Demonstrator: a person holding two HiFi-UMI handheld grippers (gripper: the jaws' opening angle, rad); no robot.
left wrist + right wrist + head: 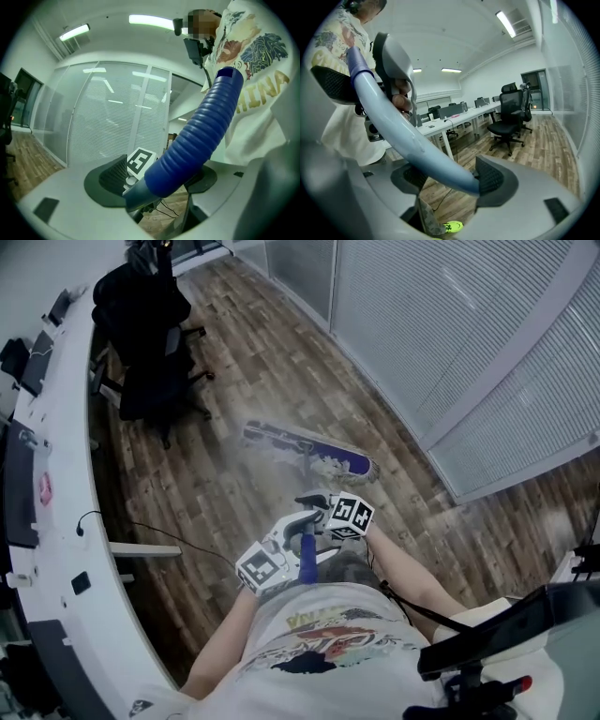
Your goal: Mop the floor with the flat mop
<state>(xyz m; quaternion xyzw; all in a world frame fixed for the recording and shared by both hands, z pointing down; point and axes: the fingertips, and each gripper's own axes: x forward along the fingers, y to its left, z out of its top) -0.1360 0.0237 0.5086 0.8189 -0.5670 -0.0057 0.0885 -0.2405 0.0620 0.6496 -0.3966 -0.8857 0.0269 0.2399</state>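
Flat mop (pixel 309 452) meets floor (pixel 234 352) at twelve o'clock; my left gripper (pixel 154 183) and right gripper (pixel 449 176) clamp its handle (pixel 197 140).

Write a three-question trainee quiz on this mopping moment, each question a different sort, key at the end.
1. True or false: the left claw is open and empty.
2. The mop head lies on: A) the wood floor B) a rug C) a tabletop.
3. Fill in: the right claw is shut on the mop's ____.

Key: 1 false, it is shut on the handle. 2 A. 3 handle.
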